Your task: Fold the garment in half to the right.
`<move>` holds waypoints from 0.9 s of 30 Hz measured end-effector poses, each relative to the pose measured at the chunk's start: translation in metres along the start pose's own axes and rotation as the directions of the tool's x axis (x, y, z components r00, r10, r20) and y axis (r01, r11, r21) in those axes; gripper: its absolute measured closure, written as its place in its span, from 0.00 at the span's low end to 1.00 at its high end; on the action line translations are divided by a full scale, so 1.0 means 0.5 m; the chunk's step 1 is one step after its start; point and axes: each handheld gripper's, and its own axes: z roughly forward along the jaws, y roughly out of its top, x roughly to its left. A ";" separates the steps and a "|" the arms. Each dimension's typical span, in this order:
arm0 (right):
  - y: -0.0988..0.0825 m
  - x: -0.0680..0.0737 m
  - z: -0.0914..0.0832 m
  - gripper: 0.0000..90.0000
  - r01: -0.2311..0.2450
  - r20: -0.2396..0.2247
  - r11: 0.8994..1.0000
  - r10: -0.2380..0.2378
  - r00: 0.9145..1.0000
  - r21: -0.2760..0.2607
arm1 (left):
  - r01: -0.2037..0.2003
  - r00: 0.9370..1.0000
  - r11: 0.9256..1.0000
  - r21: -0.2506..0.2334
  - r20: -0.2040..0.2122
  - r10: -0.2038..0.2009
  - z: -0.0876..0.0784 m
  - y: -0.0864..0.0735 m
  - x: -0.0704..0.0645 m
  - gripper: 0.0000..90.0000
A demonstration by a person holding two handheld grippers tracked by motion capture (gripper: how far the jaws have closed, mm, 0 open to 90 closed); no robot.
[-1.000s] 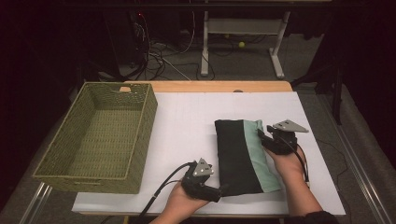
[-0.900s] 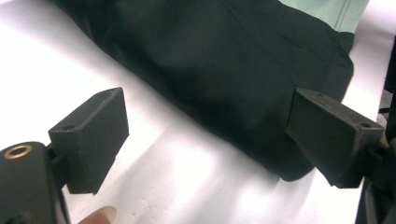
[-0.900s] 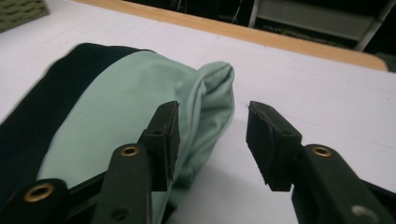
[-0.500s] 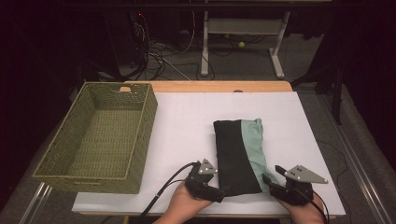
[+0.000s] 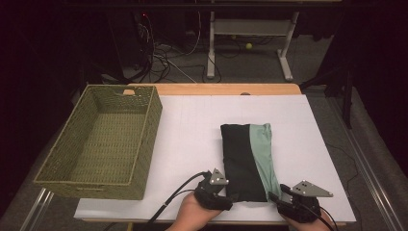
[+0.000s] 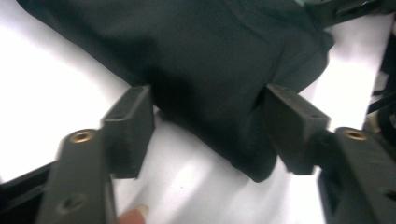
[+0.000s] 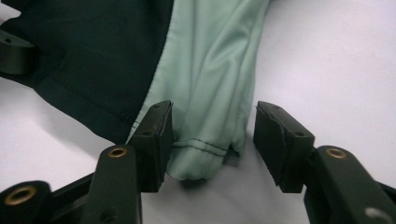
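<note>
A folded garment [image 5: 248, 159], dark with a mint-green band along its right side, lies on the white table [image 5: 192, 125]. My left gripper [image 5: 227, 196] sits at its near left corner. In the left gripper view the jaws [image 6: 208, 100] straddle the dark fabric [image 6: 210, 56]; they have just been closing and still stand apart. My right gripper [image 5: 277, 197] is at the near right corner. Its jaws [image 7: 212, 126] have just been closing around the mint hem [image 7: 205, 149]. The left pad touches the hem, the right pad stands off it.
A green woven basket [image 5: 149, 144] stands empty at the left side of the table. Beyond the table's far edge are a desk frame [image 5: 211, 48] and cables on the floor. Bare white table lies between basket and garment.
My right gripper came from the garment's far right side down to its near right corner. The left gripper stayed at the near left corner and its jaws narrowed.
</note>
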 end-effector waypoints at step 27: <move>0.079 0.107 0.089 0.88 0.175 -0.080 0.985 -0.175 0.981 -0.011 | 0.000 0.997 0.996 -0.093 -0.078 -0.007 -0.091 -0.057 0.092 0.85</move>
